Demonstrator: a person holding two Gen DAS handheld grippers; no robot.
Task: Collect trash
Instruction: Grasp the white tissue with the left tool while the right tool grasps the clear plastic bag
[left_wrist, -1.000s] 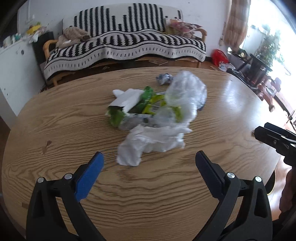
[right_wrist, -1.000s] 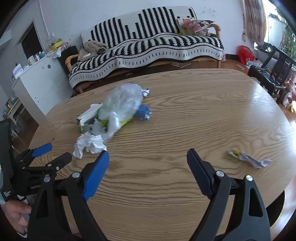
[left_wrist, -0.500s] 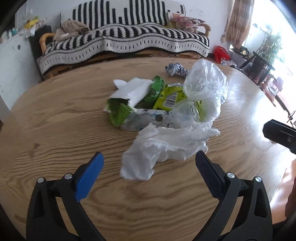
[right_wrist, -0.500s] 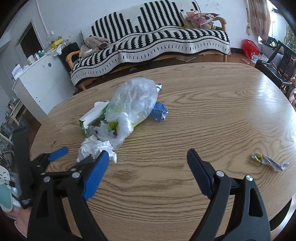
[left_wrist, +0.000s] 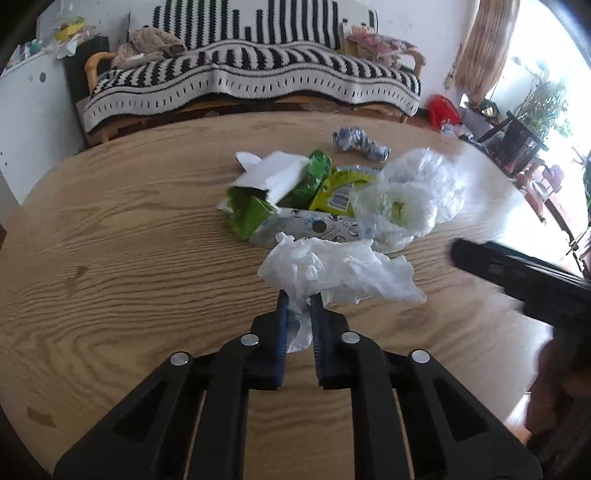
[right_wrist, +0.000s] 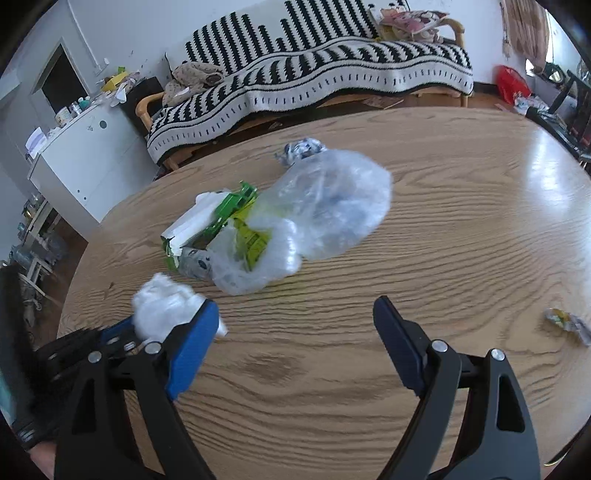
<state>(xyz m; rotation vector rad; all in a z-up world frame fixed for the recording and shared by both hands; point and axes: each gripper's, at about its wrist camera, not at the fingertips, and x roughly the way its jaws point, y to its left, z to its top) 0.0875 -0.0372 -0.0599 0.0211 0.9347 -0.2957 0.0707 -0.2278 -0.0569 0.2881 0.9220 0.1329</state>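
The left claw (left_wrist: 297, 314), which stood wide apart half a second ago with the crumpled white tissue wad (left_wrist: 340, 271) lying loose ahead of it, is now closing, and its blue pads already pinch the near tail of that tissue between them. The tissue sits toward the near edge of the oval wood-grain counter (left_wrist: 129, 229), its far side just touching the rest of the pile. From the right wrist view the same white wad (right_wrist: 166, 306) bulges out of the left claw, so the grip looks taken; the first piece of trash is probably secured and can be lifted next.

The right claw (right_wrist: 295, 332) has drifted closer to the pile and gapes wide with nothing between its jaws, only bare counter.

The only container in sight is the clear crinkled plastic bag (right_wrist: 325, 206), slumped on its side near the middle of the counter. Something yellow-green shows through its mouth end. Beside it, the torn green-and-white cardboard carton (left_wrist: 273, 188) and a flattened silvery printed wrapper (left_wrist: 306, 227) seem to lie outside it. A small crushed blue-and-white wrapper (left_wrist: 358, 142) lies beyond the pile toward the far edge, and a small twisted foil scrap (right_wrist: 569, 321) rests well apart near the right edge. No bin is visible.
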